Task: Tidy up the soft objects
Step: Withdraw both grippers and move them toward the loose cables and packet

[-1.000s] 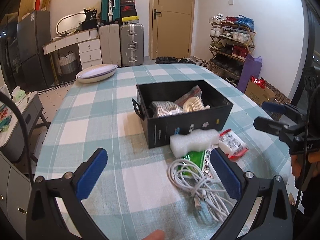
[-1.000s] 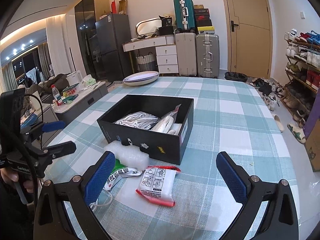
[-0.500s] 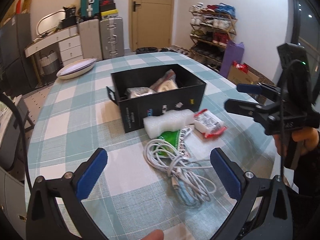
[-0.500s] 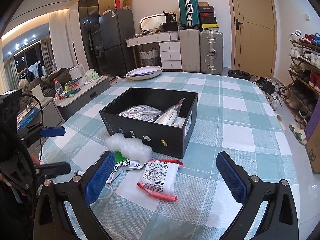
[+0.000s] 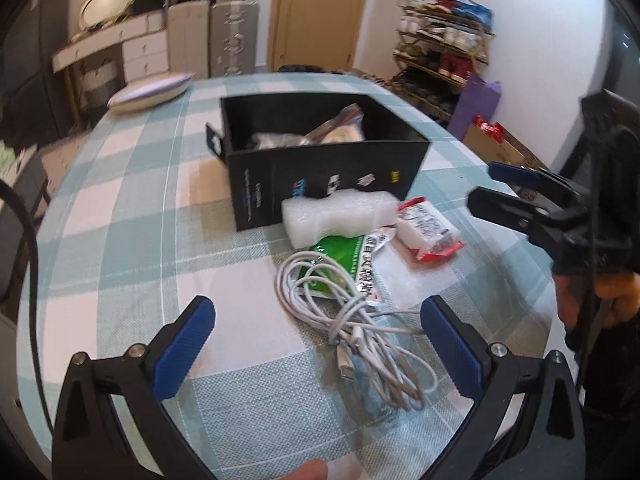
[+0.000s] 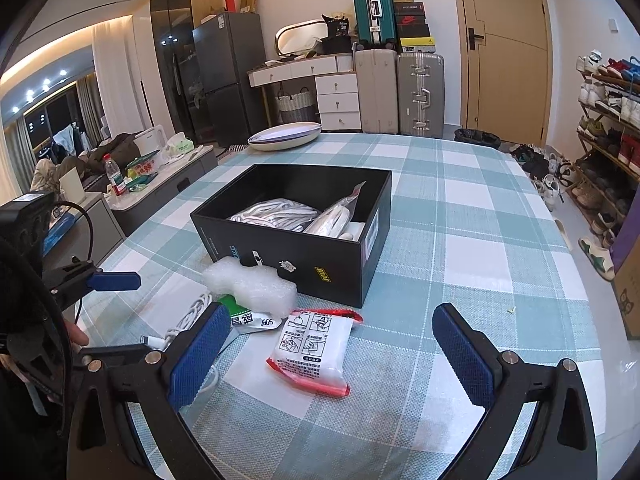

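Left wrist: cable bundle (image 5: 360, 320) between open left tongs (image 5: 316, 344), seemingly untouched.

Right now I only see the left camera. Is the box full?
Observer: No. The right camera looks into the box. A bag of white cords and a second bag lie inside, below the rim.
Operator: Is my right gripper open?
Observer: Yes. The right gripper is wide open, and the red packet lies just ahead of it.
Operator: What's on the side of the box I can't see?
Observer: A white label on that end wall.
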`<state>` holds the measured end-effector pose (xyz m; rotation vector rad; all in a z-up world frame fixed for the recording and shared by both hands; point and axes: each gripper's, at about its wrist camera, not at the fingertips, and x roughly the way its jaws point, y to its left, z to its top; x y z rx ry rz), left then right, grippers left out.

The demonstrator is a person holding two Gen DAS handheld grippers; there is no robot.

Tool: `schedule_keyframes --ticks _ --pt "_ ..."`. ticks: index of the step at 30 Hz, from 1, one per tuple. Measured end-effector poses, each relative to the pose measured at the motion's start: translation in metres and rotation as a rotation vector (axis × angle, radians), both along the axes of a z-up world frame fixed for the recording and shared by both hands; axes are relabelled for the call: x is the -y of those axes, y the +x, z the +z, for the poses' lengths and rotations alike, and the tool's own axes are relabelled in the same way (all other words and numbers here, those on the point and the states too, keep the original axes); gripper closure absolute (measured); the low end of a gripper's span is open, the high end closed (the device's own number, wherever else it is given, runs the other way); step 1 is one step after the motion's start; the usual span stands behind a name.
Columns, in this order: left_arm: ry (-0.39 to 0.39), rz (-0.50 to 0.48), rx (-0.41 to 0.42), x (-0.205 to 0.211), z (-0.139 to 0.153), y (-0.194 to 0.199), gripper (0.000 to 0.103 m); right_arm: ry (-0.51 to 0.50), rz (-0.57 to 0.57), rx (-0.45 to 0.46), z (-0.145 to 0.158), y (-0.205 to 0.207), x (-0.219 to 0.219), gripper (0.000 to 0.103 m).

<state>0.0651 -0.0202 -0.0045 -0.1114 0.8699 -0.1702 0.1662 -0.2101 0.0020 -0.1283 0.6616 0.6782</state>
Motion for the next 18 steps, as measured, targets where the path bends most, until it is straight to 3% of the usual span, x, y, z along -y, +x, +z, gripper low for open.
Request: schedule_keyframes --ticks 5,18 --pt "-0.033 0.022 -0.027 0.0 -0.011 0.003 0.0 -0.02 0.0 -0.021 -0.007 0.004 -0.004 0.0" --pt "0.042 -0.011 -0.085 0.01 -0.02 0.005 0.002 -0.129 -0.045 -0.11 -0.039 0.016 -0.019 0.0"
